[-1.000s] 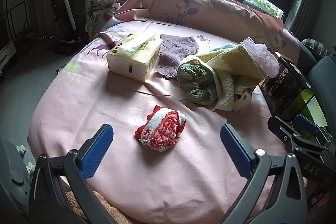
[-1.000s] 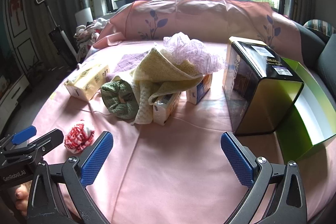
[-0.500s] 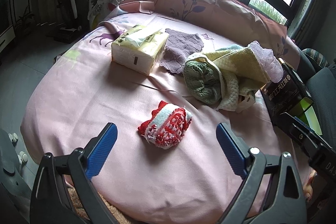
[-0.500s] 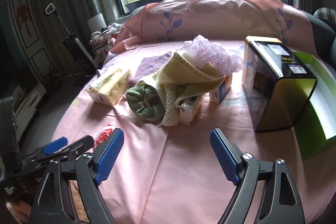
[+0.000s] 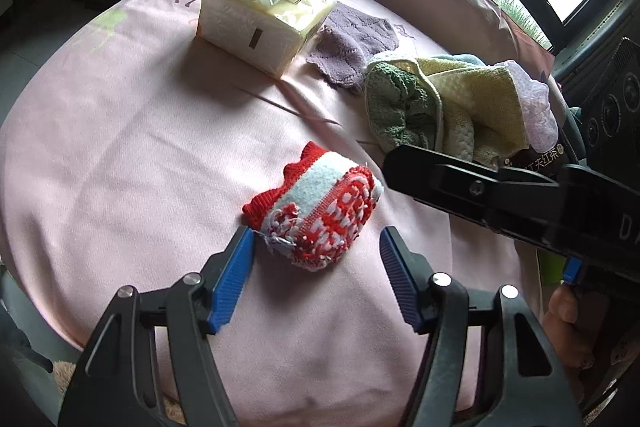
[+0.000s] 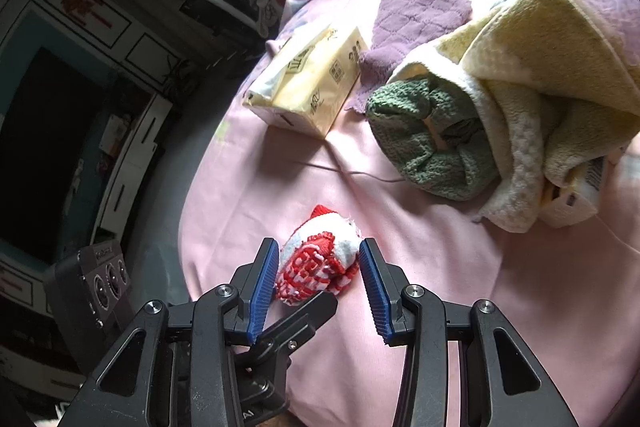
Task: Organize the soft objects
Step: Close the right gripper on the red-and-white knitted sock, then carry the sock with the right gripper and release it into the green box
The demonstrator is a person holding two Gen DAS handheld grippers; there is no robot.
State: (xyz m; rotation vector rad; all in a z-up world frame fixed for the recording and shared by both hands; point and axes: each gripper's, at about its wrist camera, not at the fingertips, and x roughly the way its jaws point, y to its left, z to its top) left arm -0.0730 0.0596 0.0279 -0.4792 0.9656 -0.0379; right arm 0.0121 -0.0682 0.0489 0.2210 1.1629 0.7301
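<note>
Soft objects are still scattered over the pink bedsheet (image 5: 120,131), so by my judgement the sorting has hardly begun. A green knitted cloth (image 5: 396,107), a pale yellow towel (image 5: 480,95) and a lilac lacy piece (image 5: 536,107) sit heaped together at the right of the left wrist view. A flat purple quilted cloth (image 5: 352,39) lies above centre, beside a yellow soft tissue pack (image 5: 264,23). Nothing looks gathered or put away yet.

The piece in hand is the small red-and-white knitted bundle (image 5: 316,211), lying on the sheet at the centre of the left wrist view.

The left gripper (image 5: 316,267) has just been closing its fingers to a middling gap. The bundle's near edge lies between the blue pads: the left pad is at or almost at its frayed corner, while the right pad stands clear of it.

In the right wrist view the right gripper (image 6: 318,275) has also just been closing. The same bundle (image 6: 320,263) sits low centre between its pads, both very close to its sides. I cannot tell whether they press on it. Neither gripper has lifted it.
</note>
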